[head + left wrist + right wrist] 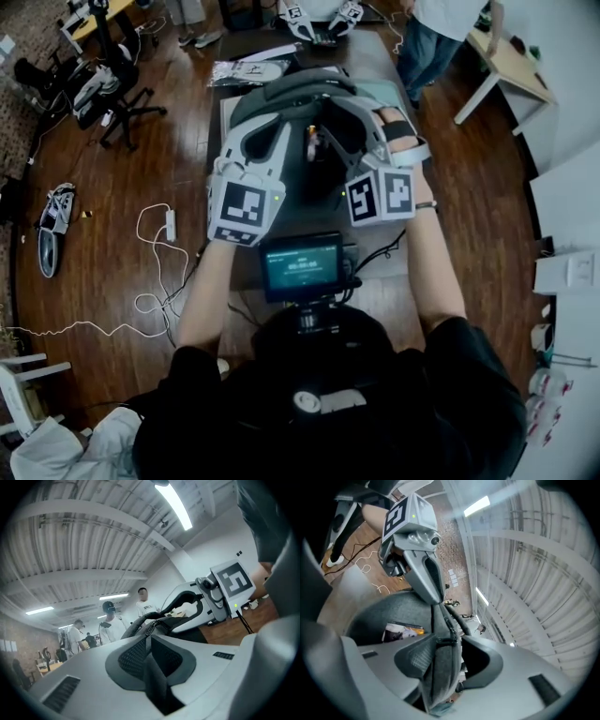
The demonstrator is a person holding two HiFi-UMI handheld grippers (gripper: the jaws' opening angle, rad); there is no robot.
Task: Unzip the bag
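The bag (pixel 281 98) is clenched by the left hand-held gripper (pixel 149 641); the right hand-held gripper (pixel 447 644), at three o'clock, is released; writing on the screen (pixel 300 265) is illegible.

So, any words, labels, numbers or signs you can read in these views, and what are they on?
Nothing reads clearly.
Screen: pale digits, too blurred.
Left cube, right cube: square codes, no words.
Packet: print too small.
Card in bag: colour print, blurred.
Shirt: dark mark, too small.
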